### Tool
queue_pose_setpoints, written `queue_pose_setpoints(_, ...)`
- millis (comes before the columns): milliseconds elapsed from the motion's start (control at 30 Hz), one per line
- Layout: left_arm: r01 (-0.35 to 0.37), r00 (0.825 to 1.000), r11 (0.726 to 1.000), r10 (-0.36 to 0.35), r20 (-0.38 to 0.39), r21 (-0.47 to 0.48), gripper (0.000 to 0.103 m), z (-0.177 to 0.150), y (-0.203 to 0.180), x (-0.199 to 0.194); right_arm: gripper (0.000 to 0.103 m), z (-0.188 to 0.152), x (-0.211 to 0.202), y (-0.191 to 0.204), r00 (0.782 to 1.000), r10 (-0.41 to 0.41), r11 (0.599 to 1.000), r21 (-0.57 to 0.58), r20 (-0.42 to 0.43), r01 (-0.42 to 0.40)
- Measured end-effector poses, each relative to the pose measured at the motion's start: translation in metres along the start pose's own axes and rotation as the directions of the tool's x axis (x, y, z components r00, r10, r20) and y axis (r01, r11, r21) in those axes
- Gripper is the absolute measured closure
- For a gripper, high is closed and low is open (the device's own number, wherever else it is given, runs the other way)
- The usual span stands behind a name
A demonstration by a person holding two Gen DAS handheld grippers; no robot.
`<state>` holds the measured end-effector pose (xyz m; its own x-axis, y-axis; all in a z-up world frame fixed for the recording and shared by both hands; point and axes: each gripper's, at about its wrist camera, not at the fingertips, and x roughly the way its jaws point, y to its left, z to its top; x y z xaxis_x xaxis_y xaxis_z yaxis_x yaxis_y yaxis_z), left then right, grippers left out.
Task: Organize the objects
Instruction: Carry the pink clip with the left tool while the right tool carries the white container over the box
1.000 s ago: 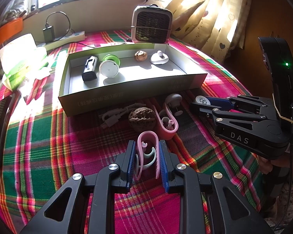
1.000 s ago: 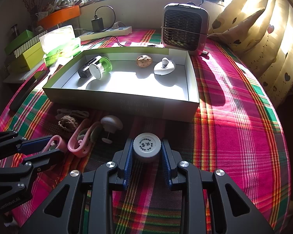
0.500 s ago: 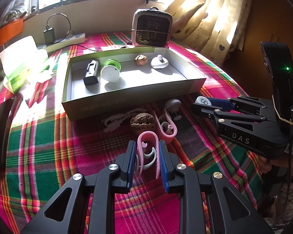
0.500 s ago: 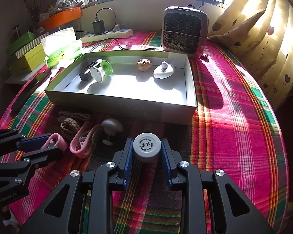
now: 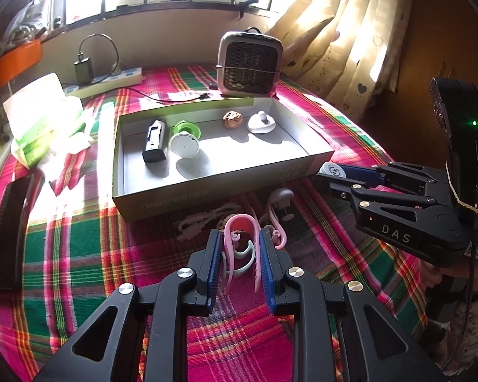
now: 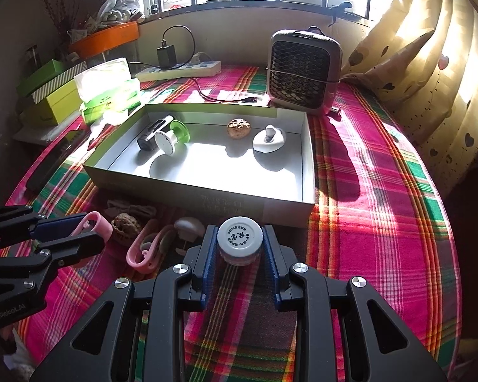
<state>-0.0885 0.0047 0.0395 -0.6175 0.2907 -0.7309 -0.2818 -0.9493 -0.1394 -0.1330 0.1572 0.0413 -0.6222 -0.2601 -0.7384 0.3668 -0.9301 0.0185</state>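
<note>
My left gripper (image 5: pixel 239 238) is shut on a pink clip (image 5: pixel 240 222) with a pale green inner hook, held above the plaid cloth. In the right wrist view that left gripper (image 6: pixel 92 232) and the pink clip (image 6: pixel 94 219) sit at the left. My right gripper (image 6: pixel 240 238) is shut on a small white-capped jar (image 6: pixel 240 235), just in front of the grey box (image 6: pixel 207 197). From the left wrist view the right gripper (image 5: pixel 325 175) and the jar (image 5: pixel 331 169) are near the box's right corner. The box (image 5: pixel 207 187) holds a black device (image 5: pixel 154 141), a green-white spool (image 5: pixel 184 140), a walnut (image 5: pixel 232 119) and a white hook (image 5: pixel 260 122).
On the cloth before the box lie a walnut (image 6: pixel 124 224), a second pink clip (image 6: pixel 143 251), a white mushroom-shaped hook (image 6: pixel 188 227) and a white cable (image 5: pixel 204 219). A small heater (image 6: pixel 302 73), a power strip (image 6: pixel 178 70) and a tissue pack (image 6: pixel 108 86) stand behind the box.
Both grippers keep their grips. The scene has slid slightly down in both views, and in the left wrist view the held clip now covers most of the loose walnut.
</note>
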Motion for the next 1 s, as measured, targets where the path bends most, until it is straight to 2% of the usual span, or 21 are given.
queue_pose_setpoints(467, -0.01, 1.0, 0.999, 0.011, 0.02, -0.032, 0.082, 0.027, 0.011, 0.007, 0.075, 0.029, 0.004, 0.001, 1.0, 0.013, 1.0, -0.022, 0.022, -0.013)
queue_pose_setpoints(1000, -0.047, 0.999, 0.995, 0.048, 0.015, -0.084, 0.082, 0.054, 0.039, 0.033, 0.075, 0.081, 0.035, 0.01, 0.997, 0.06, 0.997, -0.055, 0.04, -0.058)
